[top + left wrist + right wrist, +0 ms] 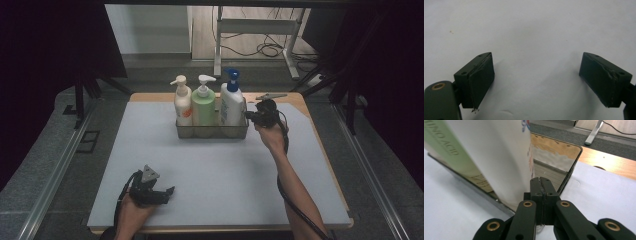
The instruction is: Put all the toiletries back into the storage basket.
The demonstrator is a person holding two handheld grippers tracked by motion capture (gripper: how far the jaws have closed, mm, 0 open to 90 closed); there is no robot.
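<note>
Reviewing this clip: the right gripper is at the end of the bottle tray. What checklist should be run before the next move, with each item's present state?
1. Right gripper shut: ok. Its pads meet at the right end of the clear tray.
2. Tray wall actually pinched between the pads: cannot tell, since the wall is thin and see-through.
3. Bottles upright in the tray: ok. The cream bottle, green bottle and white bottle with blue pump stand in a row.
4. Left gripper open and holding nothing: ok. It is above the bare grey mat.
5. Mat in front of the tray free of things: ok.
</note>
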